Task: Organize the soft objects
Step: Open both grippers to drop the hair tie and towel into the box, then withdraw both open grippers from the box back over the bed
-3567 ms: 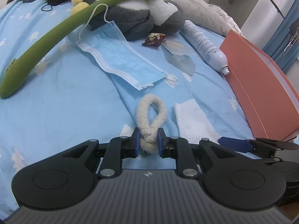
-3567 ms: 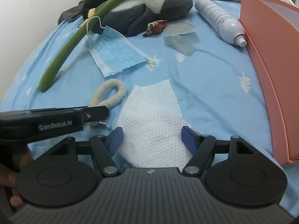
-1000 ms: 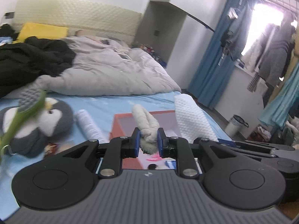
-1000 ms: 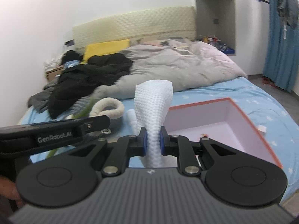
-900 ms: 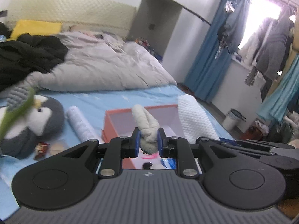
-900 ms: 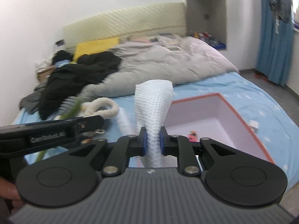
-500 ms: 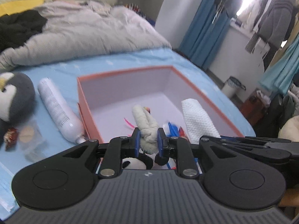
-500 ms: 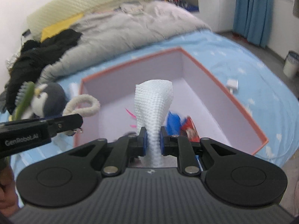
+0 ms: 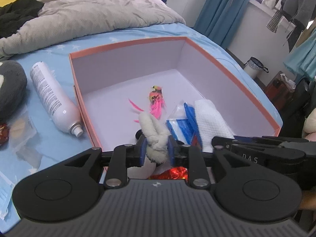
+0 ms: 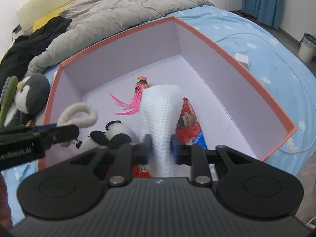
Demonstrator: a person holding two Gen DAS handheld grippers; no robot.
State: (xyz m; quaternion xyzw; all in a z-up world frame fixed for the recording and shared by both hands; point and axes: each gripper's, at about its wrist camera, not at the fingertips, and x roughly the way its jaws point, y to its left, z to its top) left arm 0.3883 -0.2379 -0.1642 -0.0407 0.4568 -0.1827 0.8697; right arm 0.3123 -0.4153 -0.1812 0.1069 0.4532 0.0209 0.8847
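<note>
An open orange box (image 9: 126, 43) with a pale lilac inside lies on the blue bed sheet. My left gripper (image 9: 157, 148) hangs over its near end; its jaws are opening, and the knot of a cream rope loop (image 9: 156, 132) still fills the gap and touches both pads. The loop (image 10: 79, 114) also shows at the left of the right wrist view. My right gripper (image 10: 160, 148) is beside it over the box (image 10: 217, 37), jaws opening and blurred, with a white waffle cloth (image 10: 160, 106) standing loose between them. The cloth (image 9: 209, 118) shows in the left wrist view too.
Inside the box lie a panda plush (image 10: 116, 132), a pink feather toy (image 9: 156, 102), a red snack packet (image 10: 187, 122) and a blue packet (image 9: 181, 126). A white spray can (image 9: 53, 98) and a penguin plush (image 10: 29, 96) lie left of the box. A grey duvet (image 9: 94, 9) is behind.
Both grippers have come down and tilted forward over the box with the rope loop and the cloth. Both pairs of jaws have widened in the last half second, the right more.
</note>
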